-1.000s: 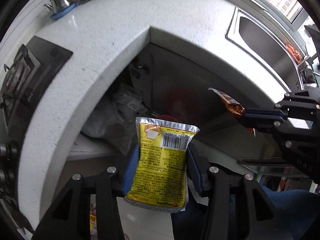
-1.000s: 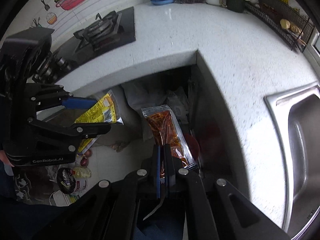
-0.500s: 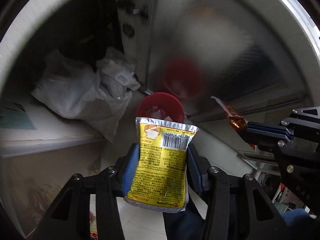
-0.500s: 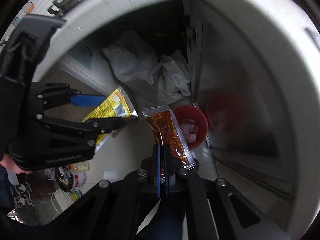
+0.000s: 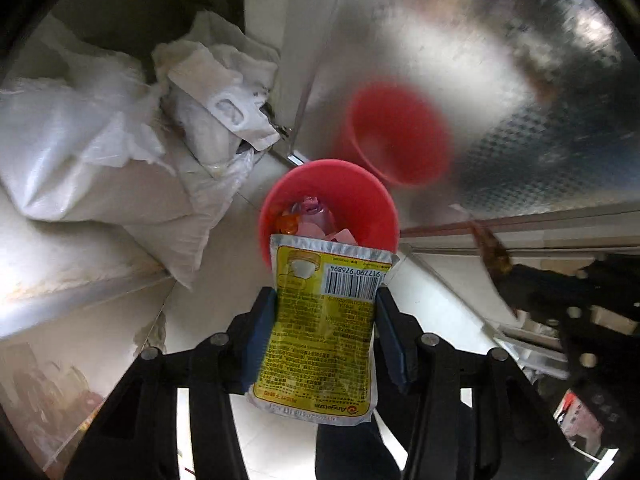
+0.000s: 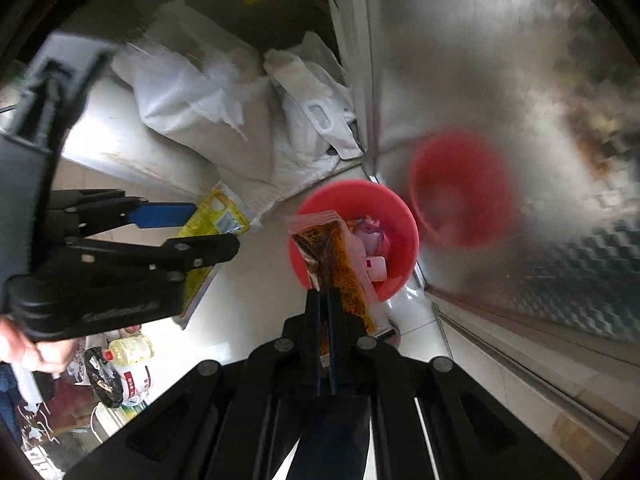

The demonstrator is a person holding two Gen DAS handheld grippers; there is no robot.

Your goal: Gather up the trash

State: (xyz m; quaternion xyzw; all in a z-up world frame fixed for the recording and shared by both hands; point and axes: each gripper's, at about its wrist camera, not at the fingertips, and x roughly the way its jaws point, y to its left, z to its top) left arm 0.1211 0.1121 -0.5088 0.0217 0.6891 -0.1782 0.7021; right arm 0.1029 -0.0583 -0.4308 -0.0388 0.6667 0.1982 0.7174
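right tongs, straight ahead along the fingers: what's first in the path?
Likely the red bin. The right tongs, shut on the chili sauce packet, point at its opening; depth is unclear.

Yellow packet [image 5: 320, 328] (black barcode), red bin [image 5: 360, 196], orange-brown sachet [image 6: 336, 264], white bags [image 5: 100, 152].

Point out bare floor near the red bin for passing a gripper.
Bare pale floor lies between the round red plastic bin and the left gripper. Crowded: white plastic bags behind, steel cabinet panel tight against the bin, bottles lower left.
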